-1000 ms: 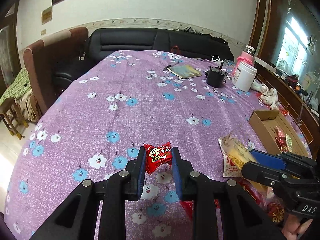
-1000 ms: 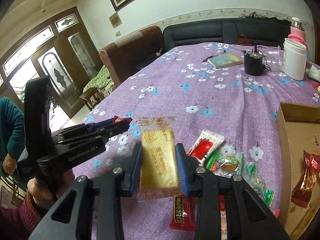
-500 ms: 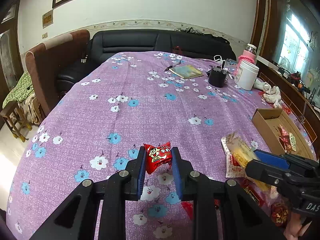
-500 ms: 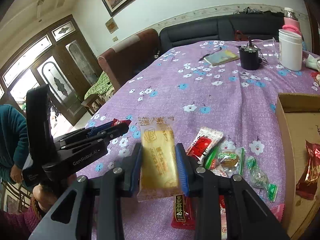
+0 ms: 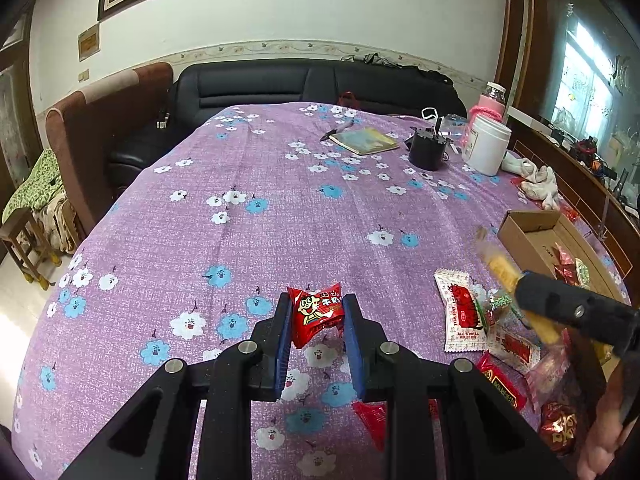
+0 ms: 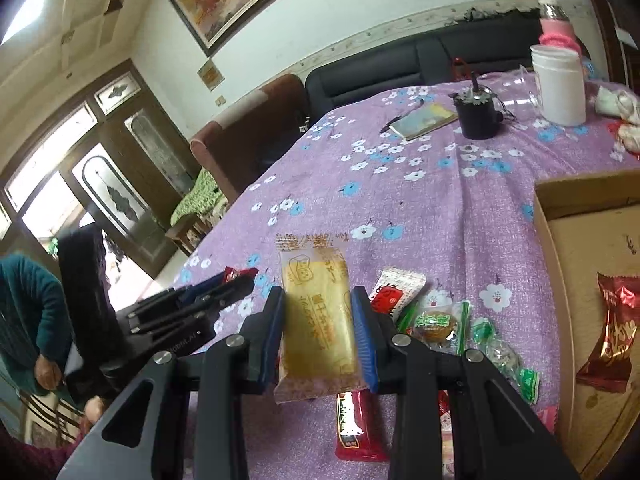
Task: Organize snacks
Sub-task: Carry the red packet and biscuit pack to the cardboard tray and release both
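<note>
Two tongs clamped: left tongs (image 5: 316, 322) on red candy (image 5: 317, 314), right tongs (image 6: 319, 334) on yellow cake packet (image 6: 318, 320), above the surface (image 5: 280, 208).

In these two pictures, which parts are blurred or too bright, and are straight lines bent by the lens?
Left wrist view: the yellow snack in the right gripper is smeared by motion, the window is washed out, the table edge bows. Right wrist view: the yellow snack is sharp, the door glass glares white, the picture frame curves.
</note>
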Demonstrator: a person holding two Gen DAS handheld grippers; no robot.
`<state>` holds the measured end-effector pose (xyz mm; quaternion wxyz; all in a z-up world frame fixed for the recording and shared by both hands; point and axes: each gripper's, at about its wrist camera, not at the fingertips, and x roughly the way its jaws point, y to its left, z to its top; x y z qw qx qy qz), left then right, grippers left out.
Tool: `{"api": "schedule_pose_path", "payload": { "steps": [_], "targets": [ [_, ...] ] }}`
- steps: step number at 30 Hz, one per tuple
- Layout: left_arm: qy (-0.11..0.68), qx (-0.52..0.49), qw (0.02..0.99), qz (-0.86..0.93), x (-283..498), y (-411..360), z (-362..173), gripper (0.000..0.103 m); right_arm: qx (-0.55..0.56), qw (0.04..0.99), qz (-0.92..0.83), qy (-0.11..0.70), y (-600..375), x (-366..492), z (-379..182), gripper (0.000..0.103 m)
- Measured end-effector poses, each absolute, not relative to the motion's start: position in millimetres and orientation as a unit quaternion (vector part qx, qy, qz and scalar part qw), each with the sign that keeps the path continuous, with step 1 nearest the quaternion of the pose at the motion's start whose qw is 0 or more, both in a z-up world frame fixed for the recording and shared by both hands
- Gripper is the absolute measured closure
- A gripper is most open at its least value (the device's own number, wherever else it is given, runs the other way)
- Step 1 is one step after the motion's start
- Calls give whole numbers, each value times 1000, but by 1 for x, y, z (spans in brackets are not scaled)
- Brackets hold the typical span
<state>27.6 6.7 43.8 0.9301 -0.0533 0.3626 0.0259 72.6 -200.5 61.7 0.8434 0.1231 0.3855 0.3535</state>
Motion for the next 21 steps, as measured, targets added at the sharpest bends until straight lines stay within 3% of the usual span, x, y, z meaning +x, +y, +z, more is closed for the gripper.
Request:
{"api": "schedule_pose_path", "payload": {
  "steps": [21],
  "targets": [
    [373, -42, 926, 36, 33, 4, 36, 78, 116, 840, 365, 385, -200, 69, 62, 70]
  ]
}}
